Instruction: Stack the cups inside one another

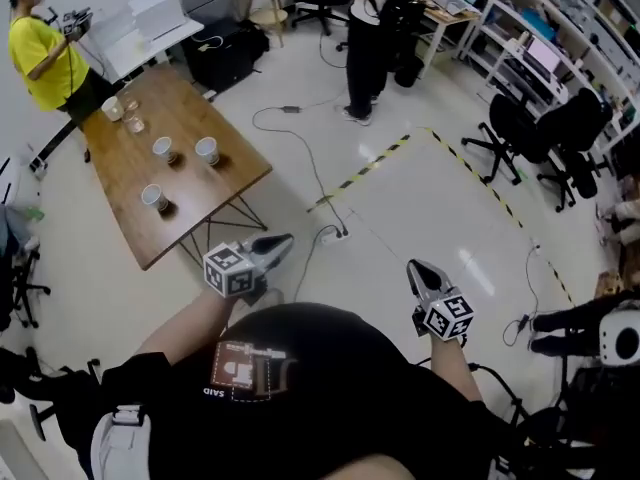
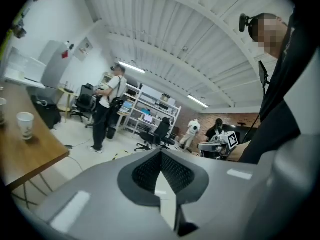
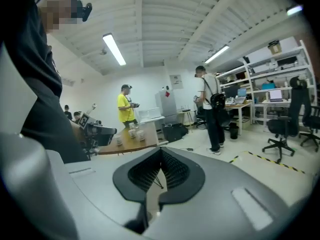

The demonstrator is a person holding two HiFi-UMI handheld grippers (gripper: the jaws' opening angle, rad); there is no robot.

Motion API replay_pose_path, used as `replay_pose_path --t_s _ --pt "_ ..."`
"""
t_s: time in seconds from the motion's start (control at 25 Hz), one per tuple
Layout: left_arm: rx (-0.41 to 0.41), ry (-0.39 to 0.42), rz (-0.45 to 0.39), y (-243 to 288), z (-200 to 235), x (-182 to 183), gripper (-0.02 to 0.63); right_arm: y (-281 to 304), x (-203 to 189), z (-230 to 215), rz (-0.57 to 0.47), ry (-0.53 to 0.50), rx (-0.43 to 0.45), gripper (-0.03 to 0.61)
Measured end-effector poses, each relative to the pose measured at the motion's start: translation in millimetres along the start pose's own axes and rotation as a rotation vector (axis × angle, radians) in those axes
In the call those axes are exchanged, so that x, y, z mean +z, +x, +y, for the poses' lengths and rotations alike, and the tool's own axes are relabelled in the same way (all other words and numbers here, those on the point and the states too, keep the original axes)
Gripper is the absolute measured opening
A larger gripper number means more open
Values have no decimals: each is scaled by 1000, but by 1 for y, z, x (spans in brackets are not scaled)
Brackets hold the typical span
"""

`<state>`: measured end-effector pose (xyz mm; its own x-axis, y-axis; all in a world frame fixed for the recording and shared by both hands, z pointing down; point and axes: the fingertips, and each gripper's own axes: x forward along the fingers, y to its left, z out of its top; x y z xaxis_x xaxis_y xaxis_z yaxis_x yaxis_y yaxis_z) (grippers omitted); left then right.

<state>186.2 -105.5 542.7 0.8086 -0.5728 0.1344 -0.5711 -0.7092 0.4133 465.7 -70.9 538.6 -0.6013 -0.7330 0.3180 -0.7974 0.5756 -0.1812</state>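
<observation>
White paper cups [image 1: 207, 150] are seen standing on the brown wooden surface [image 1: 220, 183], each one by itself and apart from the others. None is seen put inside another. The stacking is judged not yet begun, so all of it is left to be done. The surface is well apart from both grippers, across the shiny floor [image 1: 400, 198]. The left gripper [image 1: 278, 242] is held with its fingers clenched on nothing. The right gripper [image 1: 414, 267] is held the same way, fingers pressed together and empty. A person in a yellow shirt [image 1: 40, 53] is seen by the surface's far end.
</observation>
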Motion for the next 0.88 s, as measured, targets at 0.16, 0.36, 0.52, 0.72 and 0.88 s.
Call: replay_pose_path --t_s 0.16,0.36,0.52,0.72,0.88 --pt "188 -54 -86 -86 49 -2 2 97 15 48 71 -70 192 14" --pt "364 -113 -192 -199 130 4 2 219 51 145 100 -158 379 14" --pt "415 -126 -208 -271 187 12 2 305 78 213 94 -176 446 14" --pt "497 -118 -268 -338 240 39 2 379 94 281 131 -223 546 14" --pt "583 -139 -341 -372 268 49 2 426 98 300 176 -247 607 14"
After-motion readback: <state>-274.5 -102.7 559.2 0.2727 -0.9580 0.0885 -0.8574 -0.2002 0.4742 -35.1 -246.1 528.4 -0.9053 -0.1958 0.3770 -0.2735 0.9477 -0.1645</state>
